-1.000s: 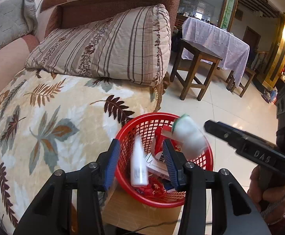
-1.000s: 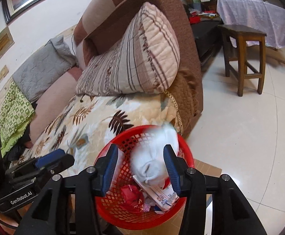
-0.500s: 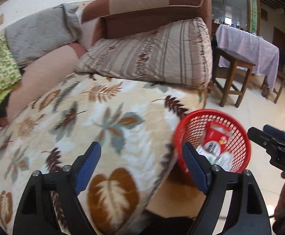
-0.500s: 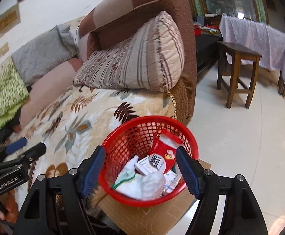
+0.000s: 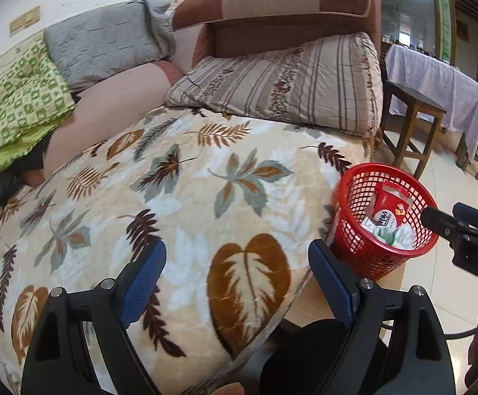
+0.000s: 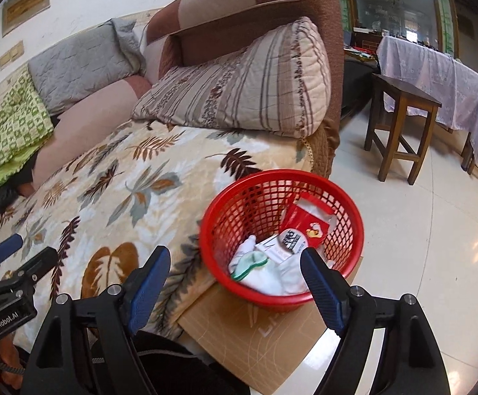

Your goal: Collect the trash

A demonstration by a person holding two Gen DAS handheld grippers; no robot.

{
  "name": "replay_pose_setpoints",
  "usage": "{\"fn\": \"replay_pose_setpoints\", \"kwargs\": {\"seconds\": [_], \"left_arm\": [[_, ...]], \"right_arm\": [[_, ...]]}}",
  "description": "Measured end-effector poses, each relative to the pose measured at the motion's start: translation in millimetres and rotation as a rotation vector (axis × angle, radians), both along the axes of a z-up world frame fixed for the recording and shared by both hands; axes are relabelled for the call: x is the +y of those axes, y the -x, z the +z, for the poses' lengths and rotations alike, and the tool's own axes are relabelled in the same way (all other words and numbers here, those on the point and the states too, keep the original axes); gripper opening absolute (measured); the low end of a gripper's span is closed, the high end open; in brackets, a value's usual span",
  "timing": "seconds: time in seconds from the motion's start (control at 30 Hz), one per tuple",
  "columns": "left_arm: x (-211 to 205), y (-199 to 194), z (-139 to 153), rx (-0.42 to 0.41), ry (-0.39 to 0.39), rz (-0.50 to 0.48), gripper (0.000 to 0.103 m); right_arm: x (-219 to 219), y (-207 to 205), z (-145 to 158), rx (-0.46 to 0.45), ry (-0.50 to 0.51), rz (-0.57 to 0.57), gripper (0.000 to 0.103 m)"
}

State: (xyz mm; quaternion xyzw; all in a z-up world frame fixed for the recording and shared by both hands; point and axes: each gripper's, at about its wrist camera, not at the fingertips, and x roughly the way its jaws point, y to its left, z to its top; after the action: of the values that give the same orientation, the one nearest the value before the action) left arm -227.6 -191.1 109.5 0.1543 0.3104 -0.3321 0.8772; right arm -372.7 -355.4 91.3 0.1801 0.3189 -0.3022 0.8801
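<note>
1. While both tongs stand wide open and hold nothing, the left gripper (image 5: 237, 275) hangs over the plush leaf-patterned blanket (image 5: 186, 197); the right gripper (image 6: 235, 283) is at the round red plastic mesh basket (image 6: 281, 207).
2. Inside the basket lie a red foil packet (image 6: 311, 222) and crumpled white tissue (image 6: 275, 276).
3. The basket stands on flat brown cardboard (image 6: 265, 339) beside the sofa edge; a wooden stool (image 6: 400, 128) stands well apart.

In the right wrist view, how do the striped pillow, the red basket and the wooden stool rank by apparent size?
1. striped pillow
2. red basket, though it sits nearer the camera
3. wooden stool, farther away, so its true size is unsure
</note>
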Motion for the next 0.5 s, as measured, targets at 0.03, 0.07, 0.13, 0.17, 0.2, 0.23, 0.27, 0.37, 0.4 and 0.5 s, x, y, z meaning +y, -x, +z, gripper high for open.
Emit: {"fn": "replay_pose_setpoints", "kwargs": {"seconds": [0.03,0.07,0.13,0.17,0.2,0.23,0.27,0.37,0.4,0.5], "left_arm": [[2.8,-0.9,-0.4,0.001,0.002,0.006,0.088],[5.8,-2.1,-0.9,0.0,0.005,0.011,0.088],[8.4,-3.0,-1.3,0.001,0.009,0.012,0.089],[10.3,-3.4,-1.4,-0.001,0.011,0.018,0.089],[11.4,-3.4,-1.3,-0.003,0.012,0.02,0.089],[12.1,-3.3,-1.4,-0.003,0.013,0.02,0.089],[12.2,-3.6,-1.4,-0.003,0.013,0.018,0.089],[11.5,-3.5,-1.5,-0.001,0.012,0.018,0.09],[12.6,-3.7,-1.5,0.0,0.013,0.015,0.09],[13.5,-3.3,-1.1,0.006,0.017,0.011,0.092]], "right_arm": [[4.6,-2.0,0.2,0.009,0.006,0.006,0.085],[7.9,-3.4,0.4,0.013,0.01,0.011,0.085],[15.1,-6.6,1.4,0.025,0.022,0.022,0.085],[17.7,-7.8,1.6,0.03,0.026,0.028,0.085],[20.3,-9.4,1.8,0.035,0.029,0.032,0.085],[21.9,-9.8,1.6,0.038,0.031,0.033,0.085],[23.5,-9.7,1.2,0.04,0.034,0.032,0.085],[25.5,-10.5,-0.5,0.047,0.03,0.033,0.085],[25.8,-10.8,-1.0,0.049,0.028,0.033,0.086],[28.5,-12.0,-2.2,0.053,0.025,0.04,0.086]]}}
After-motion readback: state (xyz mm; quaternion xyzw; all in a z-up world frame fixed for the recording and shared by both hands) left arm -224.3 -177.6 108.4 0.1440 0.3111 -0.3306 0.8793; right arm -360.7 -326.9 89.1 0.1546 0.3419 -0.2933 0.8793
